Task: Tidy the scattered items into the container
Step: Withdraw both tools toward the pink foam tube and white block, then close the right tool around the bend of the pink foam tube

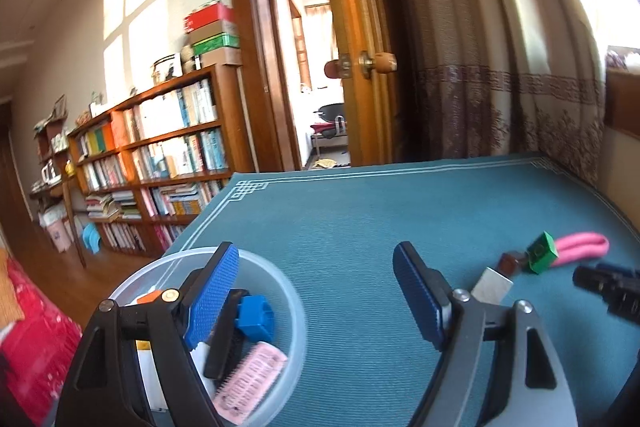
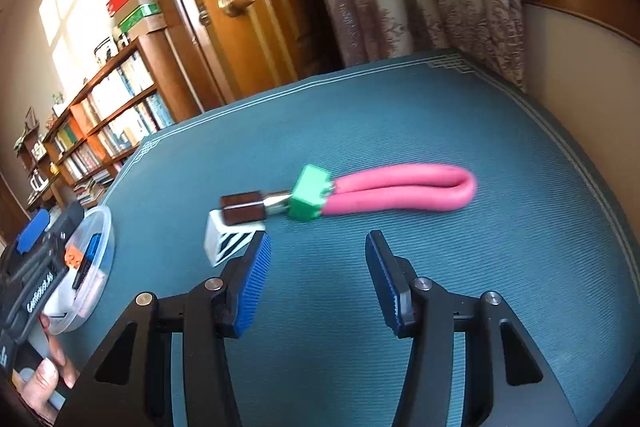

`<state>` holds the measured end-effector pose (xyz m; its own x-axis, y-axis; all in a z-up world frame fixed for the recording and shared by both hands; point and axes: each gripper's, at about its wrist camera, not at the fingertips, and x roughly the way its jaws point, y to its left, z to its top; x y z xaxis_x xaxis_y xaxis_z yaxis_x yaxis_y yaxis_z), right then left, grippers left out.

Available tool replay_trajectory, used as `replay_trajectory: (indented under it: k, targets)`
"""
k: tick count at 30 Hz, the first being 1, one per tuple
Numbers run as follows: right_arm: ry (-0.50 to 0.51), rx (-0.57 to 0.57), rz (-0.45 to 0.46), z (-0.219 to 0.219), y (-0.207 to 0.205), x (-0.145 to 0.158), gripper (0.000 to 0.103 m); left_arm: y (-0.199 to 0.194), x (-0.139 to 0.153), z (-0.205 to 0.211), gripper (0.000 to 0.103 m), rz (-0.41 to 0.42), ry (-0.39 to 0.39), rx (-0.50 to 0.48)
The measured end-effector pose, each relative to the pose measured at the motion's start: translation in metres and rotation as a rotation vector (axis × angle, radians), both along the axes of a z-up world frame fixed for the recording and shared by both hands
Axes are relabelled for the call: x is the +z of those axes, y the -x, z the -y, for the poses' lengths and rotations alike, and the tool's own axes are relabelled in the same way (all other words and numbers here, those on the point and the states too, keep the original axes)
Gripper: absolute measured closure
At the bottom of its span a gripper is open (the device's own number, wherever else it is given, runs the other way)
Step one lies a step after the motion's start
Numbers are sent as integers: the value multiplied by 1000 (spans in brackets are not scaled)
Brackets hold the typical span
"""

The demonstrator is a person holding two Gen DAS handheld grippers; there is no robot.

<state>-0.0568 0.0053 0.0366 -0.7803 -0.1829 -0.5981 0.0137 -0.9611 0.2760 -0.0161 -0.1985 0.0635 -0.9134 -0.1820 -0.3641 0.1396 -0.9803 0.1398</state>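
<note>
From the left wrist view, my left gripper (image 1: pixel 316 291) stands wide and holds nothing, its left finger over the clear container (image 1: pixel 288 291) on the counter (image 1: pixel 360 211). Remaining items lie well to my right.

From the right wrist view, my right gripper (image 2: pixel 318 275) is wide and empty, the nearer one. Ahead lie the white block (image 2: pixel 228 241), brown block (image 2: pixel 240 209), green block (image 2: pixel 310 197) and pink loop (image 2: pixel 404 187), its long axis running left to right.
</note>
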Motion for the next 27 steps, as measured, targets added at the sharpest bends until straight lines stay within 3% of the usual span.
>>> replay_trajectory:
  k: [7, 14, 20, 27]
  targets:
    - [-19, -85, -5, -41, 6, 5, 50, 9, -12, -24, 20, 102, -49, -179]
    - [-27, -107, -1, -66, 22, 7, 50, 15, -23, -42, 20, 163, -18, -224]
    - [-27, -69, 8, -79, 56, 12, 50, 20, -26, -41, 20, 214, -88, -275]
    - [35, 17, 46, -86, 89, 7, 50, 27, -31, -37, 20, 247, -110, -245]
